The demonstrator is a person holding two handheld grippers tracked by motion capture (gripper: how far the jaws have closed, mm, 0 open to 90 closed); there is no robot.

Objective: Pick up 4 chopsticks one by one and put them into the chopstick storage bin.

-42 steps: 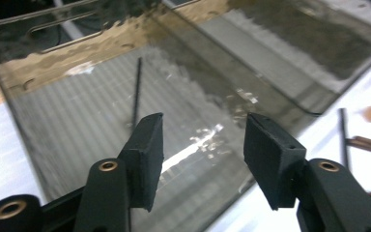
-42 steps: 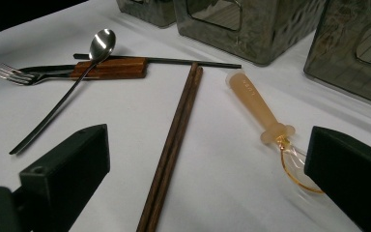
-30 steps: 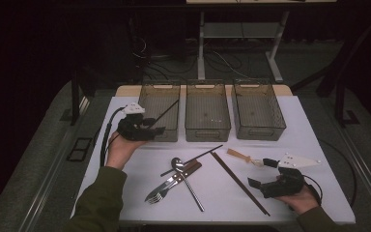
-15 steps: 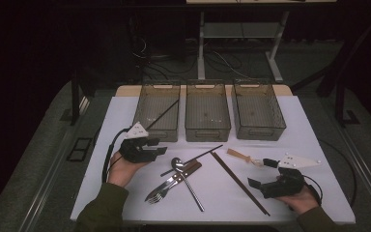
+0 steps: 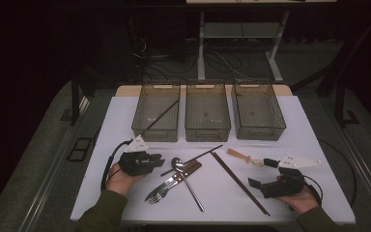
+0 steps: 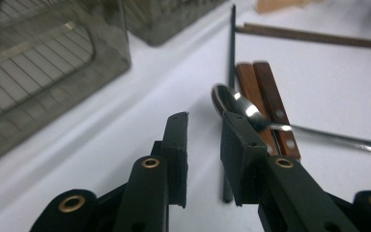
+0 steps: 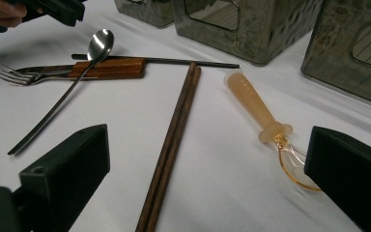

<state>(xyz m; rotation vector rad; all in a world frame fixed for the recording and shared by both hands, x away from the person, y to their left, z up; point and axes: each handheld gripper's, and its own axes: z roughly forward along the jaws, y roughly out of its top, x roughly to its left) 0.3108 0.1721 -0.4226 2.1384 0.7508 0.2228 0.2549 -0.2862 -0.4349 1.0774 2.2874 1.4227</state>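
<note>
Left claw (image 5: 157, 158) lower, narrower, black chopstick (image 6: 232, 58) just beyond its tips

White table (image 5: 314, 140) with three bins (image 5: 207, 112), cutlery (image 5: 174, 181), chopsticks (image 5: 239, 182).

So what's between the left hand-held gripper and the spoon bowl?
Bare white table; high view and left gripper view show left hand-held gripper just short of spoon.

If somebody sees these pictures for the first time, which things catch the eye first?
Three clear bins stand in a row at the far side of the white table. In front of them lies scattered cutlery: a metal spoon across wooden-handled forks, and dark chopsticks beside them.
</note>
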